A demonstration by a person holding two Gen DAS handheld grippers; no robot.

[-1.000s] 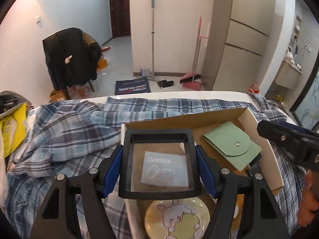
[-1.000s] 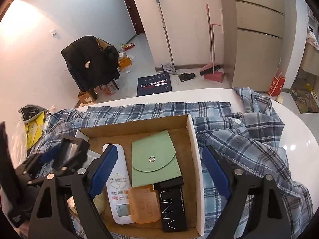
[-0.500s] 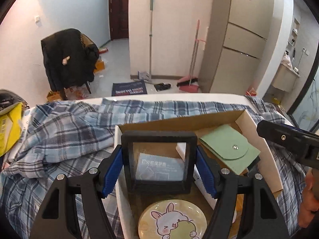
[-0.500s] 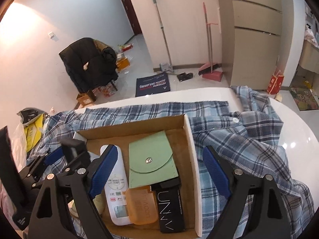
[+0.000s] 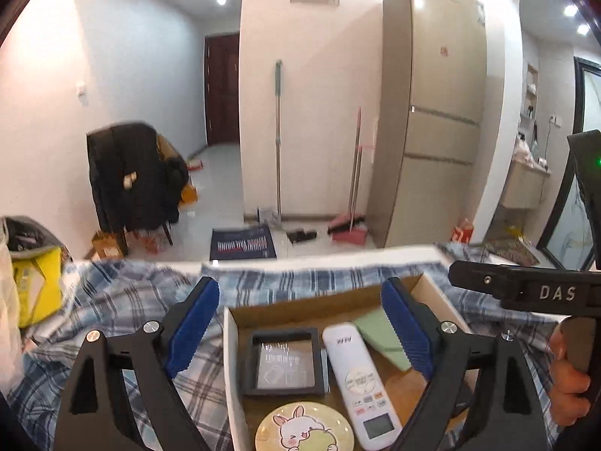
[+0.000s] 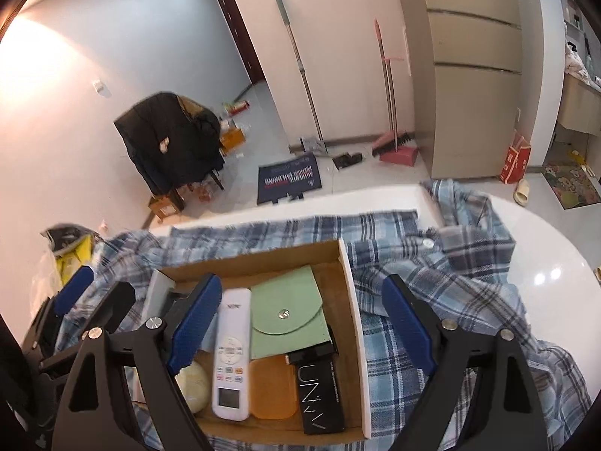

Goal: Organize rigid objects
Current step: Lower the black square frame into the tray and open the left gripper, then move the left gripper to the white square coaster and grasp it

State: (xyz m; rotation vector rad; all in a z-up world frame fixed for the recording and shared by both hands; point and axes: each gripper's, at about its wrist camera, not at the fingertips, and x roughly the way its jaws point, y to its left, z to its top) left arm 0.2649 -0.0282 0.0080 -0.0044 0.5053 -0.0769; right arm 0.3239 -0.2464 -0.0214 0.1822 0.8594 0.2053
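Observation:
A cardboard box [image 5: 230, 342] [image 6: 353, 315] lies on a plaid shirt. In it are a black square case [image 5: 284, 362], a white remote [image 5: 357, 372] [image 6: 231, 353], a green pouch [image 5: 379, 332] [image 6: 287, 317], a round bunny tin [image 5: 304, 428] [image 6: 193, 385], an orange case [image 6: 272, 389] and a black carton [image 6: 321, 394]. My left gripper [image 5: 300, 315] is open and empty above the box's left half. My right gripper [image 6: 300, 312] is open and empty above the box.
The blue plaid shirt [image 6: 443, 300] [image 5: 124, 300] covers a white table [image 6: 544, 248]. A yellow bag [image 5: 35, 289] sits at the left. Beyond the table are a chair with a dark coat [image 5: 131, 176], a mop, a broom and a fridge [image 5: 439, 112].
My left gripper opened and let go of the black square case, which now lies in the box. The gripper rose and pulled back. The right gripper stayed open.

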